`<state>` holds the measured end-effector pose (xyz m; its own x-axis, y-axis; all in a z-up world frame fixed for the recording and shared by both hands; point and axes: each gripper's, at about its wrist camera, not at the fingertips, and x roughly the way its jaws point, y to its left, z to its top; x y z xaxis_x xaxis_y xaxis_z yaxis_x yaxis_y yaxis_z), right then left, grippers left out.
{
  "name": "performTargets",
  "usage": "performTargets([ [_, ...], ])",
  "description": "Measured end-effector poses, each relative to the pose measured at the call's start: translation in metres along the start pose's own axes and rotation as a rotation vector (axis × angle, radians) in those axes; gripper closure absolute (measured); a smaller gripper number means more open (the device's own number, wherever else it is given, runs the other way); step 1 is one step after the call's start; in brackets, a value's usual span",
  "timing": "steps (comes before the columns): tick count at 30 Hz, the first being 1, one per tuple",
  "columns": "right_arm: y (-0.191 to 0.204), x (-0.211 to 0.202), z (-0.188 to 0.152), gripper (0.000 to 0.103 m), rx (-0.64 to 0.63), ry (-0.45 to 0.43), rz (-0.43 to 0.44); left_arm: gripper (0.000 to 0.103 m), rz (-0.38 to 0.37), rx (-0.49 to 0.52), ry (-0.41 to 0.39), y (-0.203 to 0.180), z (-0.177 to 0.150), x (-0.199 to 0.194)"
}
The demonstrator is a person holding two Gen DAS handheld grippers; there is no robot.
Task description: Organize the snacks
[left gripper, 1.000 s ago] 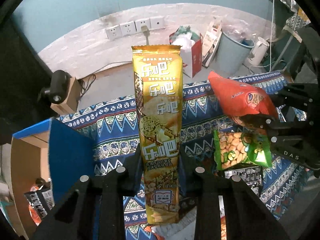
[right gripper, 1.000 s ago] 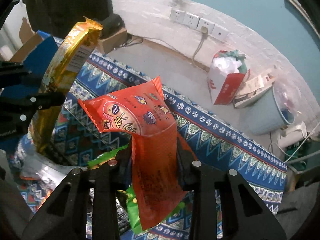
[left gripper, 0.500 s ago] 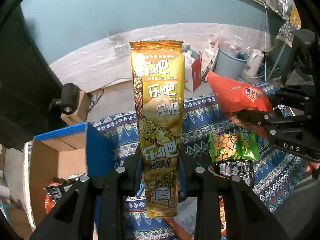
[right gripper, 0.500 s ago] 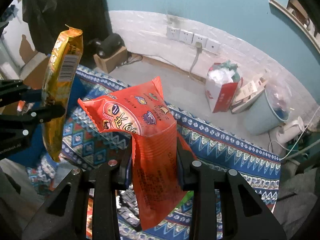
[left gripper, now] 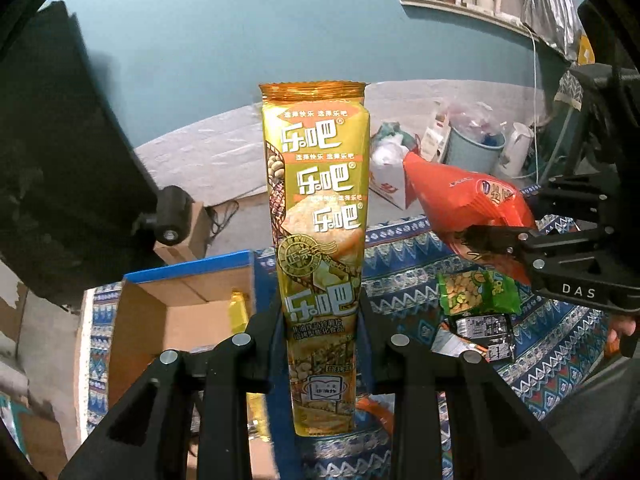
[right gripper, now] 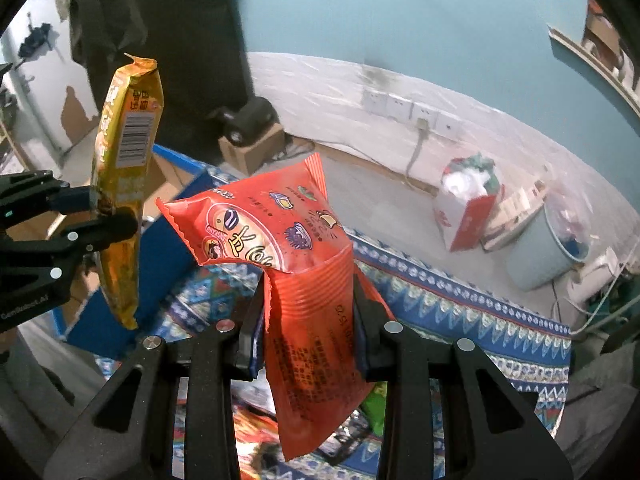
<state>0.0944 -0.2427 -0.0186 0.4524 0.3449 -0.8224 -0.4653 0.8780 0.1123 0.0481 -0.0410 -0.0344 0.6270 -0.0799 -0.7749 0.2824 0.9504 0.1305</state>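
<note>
My left gripper (left gripper: 320, 320) is shut on a tall gold snack pack (left gripper: 318, 240) and holds it upright in the air; the pack also shows in the right wrist view (right gripper: 124, 184). My right gripper (right gripper: 310, 312) is shut on an orange-red snack bag (right gripper: 296, 264), also raised; the bag shows at the right of the left wrist view (left gripper: 464, 204). A green peanut bag (left gripper: 476, 292) and a dark packet (left gripper: 484, 328) lie on the patterned cloth (left gripper: 404, 256). An open cardboard box with blue sides (left gripper: 172, 312) sits below and left of the gold pack.
On the floor behind the table stand a red-and-white bag (right gripper: 468, 204), a pale blue bin (right gripper: 544, 248) and a small cardboard box with a black device (right gripper: 248, 136). Wall sockets (right gripper: 404, 106) line the far wall. A dark cabinet (left gripper: 60, 160) stands left.
Both grippers have risen with their snacks. The left gripper has moved left, so the open box shows more fully below the gold pack.
</note>
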Motion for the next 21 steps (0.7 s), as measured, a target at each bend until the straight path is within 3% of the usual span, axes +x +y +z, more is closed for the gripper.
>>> performTargets([
  [5, 0.024, -0.002, 0.015, 0.071, -0.018, -0.027, 0.029, 0.072, 0.057, -0.012, -0.022, 0.018, -0.003, -0.009],
  [10, 0.054, 0.005, 0.036, 0.071, -0.048, -0.04, 0.065, 0.072, 0.068, -0.055, -0.024, 0.043, -0.008, -0.013],
  [21, 0.122, 0.031, 0.076, 0.071, -0.127, -0.04, 0.136, 0.072, 0.12, -0.156, 0.015, 0.106, -0.034, -0.009],
])
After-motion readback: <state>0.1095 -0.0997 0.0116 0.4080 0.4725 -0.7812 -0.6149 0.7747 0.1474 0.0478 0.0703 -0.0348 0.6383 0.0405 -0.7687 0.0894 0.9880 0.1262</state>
